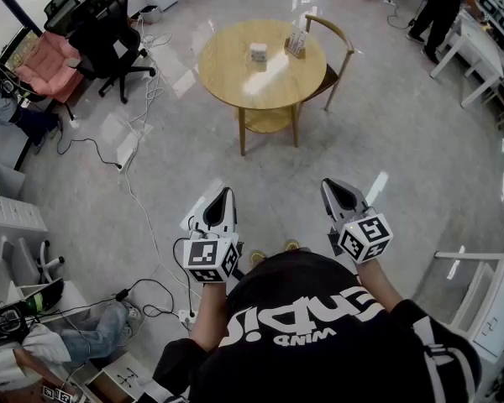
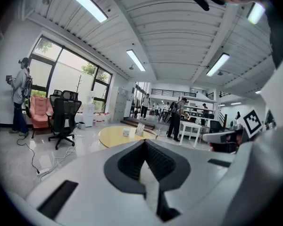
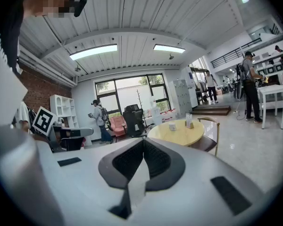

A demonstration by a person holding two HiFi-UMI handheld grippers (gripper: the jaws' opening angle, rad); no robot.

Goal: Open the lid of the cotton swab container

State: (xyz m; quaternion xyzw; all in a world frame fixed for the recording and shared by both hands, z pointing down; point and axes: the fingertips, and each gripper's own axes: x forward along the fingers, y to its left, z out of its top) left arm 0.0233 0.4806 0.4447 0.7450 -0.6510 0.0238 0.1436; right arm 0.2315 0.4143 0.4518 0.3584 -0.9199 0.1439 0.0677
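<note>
The cotton swab container point(image 1: 258, 52) is a small whitish box on a round yellow wooden table point(image 1: 227, 70), far ahead of me across the floor. It also shows small in the left gripper view point(image 2: 126, 133) and in the right gripper view point(image 3: 172, 126). A small upright card stand point(image 1: 296, 42) sits just right of it. My left gripper point(image 1: 223, 198) and right gripper point(image 1: 337, 190) are held close to my body, well short of the table. Both are shut with nothing between the jaws.
A wooden chair point(image 1: 340, 50) stands at the table's right side. A black office chair point(image 1: 109, 40) and a pink armchair point(image 1: 42, 64) stand at the left, with cables point(image 1: 130, 187) trailing over the glossy floor. White tables point(image 1: 479, 53) and a person point(image 1: 437, 7) are at the far right.
</note>
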